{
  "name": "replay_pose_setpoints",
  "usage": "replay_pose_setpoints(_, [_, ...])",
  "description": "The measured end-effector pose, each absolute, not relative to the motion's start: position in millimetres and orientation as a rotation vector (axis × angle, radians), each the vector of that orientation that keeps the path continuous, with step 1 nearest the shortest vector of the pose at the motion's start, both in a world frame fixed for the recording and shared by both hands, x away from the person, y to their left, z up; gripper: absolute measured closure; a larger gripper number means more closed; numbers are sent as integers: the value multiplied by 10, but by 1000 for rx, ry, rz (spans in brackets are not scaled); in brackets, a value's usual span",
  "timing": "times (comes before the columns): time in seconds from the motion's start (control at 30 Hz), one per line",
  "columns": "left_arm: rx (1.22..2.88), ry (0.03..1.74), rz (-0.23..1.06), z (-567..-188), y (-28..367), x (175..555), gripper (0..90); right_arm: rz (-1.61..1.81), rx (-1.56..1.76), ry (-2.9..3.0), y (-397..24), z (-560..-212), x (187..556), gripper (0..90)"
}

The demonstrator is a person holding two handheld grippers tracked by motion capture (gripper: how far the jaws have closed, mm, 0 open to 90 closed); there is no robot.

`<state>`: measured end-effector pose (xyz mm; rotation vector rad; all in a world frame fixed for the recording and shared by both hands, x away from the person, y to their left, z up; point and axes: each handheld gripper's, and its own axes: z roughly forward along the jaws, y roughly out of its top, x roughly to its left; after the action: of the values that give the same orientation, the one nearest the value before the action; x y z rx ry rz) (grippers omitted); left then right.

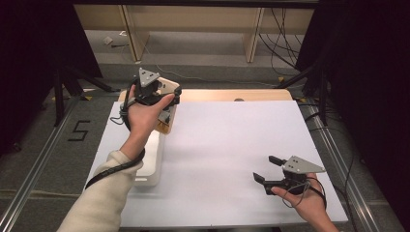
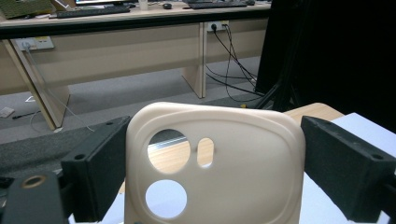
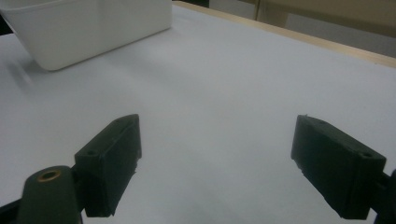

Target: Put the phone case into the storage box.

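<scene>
One beige phone case (image 2: 215, 163) clamped between left gripper (image 1: 159, 94) fingers; right gripper (image 1: 267, 168) fingers apart.

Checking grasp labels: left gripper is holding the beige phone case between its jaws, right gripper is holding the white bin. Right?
Half right. The left gripper does have the beige phone case between its jaws. But the right gripper holds nothing: the right gripper view shows its jaws open over the bare white table, with the white bin well away from them.
</scene>
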<state>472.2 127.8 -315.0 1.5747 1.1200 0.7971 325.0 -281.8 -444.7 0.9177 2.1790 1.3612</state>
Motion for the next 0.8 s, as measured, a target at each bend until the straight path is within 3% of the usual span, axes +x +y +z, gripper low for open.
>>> replay_pose_setpoints(0.8, [1556,1158,806,-3204,1436,4735,113,1358,920,2183,-2817,-4450,3249,171])
